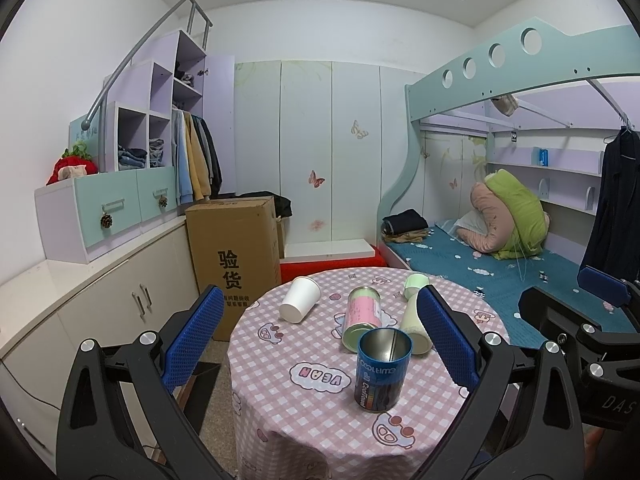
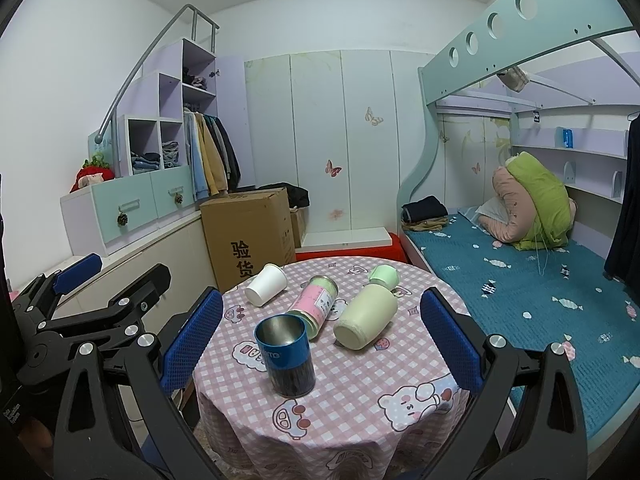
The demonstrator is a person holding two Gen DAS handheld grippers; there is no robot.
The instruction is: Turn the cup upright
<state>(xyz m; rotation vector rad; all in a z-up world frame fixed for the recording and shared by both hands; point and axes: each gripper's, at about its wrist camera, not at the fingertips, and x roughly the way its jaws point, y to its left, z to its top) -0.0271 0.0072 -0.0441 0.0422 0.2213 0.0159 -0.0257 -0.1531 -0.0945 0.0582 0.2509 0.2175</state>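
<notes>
Blue metal cup (image 1: 382,368) standing upright on pink checkered tablecloth (image 1: 304,412) — left gripper (image 1: 320,340) and right gripper (image 2: 322,340) both hovering wide open, gripping nothing.

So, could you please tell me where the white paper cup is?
The white paper cup lies on its side at the table's far left, left of the pink tin.

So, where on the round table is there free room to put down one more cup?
The near cloth, in front of the blue tin, is bare, and so is the left edge below the white paper cup. The middle is crowded: pink tin and green bottle lie close together.
</notes>
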